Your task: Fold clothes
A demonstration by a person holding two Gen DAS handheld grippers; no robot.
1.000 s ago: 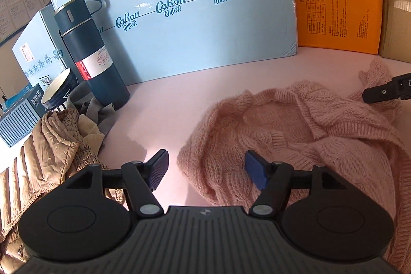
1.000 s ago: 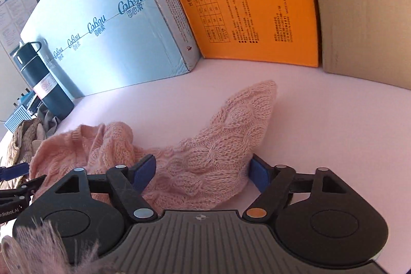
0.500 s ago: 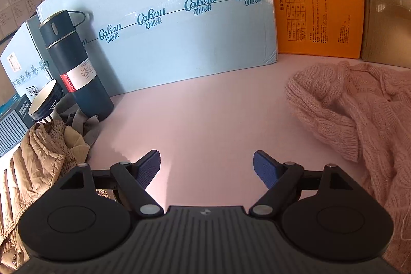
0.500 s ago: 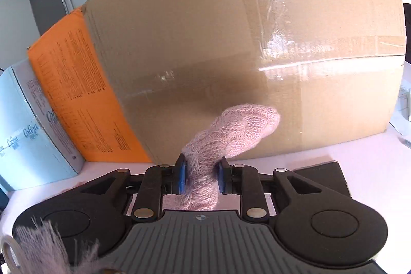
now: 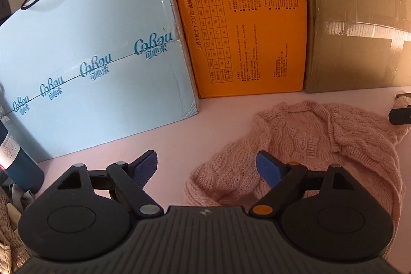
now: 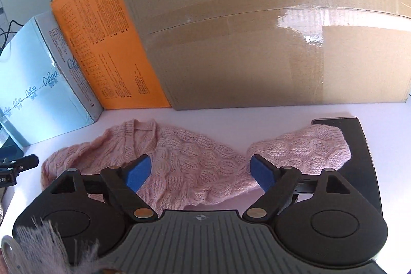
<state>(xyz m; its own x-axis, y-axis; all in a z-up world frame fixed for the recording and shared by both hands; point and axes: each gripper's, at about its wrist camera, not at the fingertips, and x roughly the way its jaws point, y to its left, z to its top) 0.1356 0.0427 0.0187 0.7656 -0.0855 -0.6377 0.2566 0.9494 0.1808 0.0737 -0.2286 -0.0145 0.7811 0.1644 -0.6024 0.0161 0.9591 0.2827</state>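
Observation:
A pink cable-knit sweater lies spread on the pale pink table, also in the right wrist view. One sleeve stretches right and its cuff rests on a black flat object. My left gripper is open and empty, just above the sweater's left edge. My right gripper is open and empty, above the sweater's middle. The right gripper's tip shows at the right edge of the left wrist view; the left gripper's tip shows at the left of the right wrist view.
A light blue box, an orange box and a brown carton stand in a row along the back. A dark blue flask stands at far left, with a tan padded jacket below it.
My right gripper let go of the sleeve it was holding up; the sleeve now lies flat to the right. My left gripper swung right, back over the sweater's edge.

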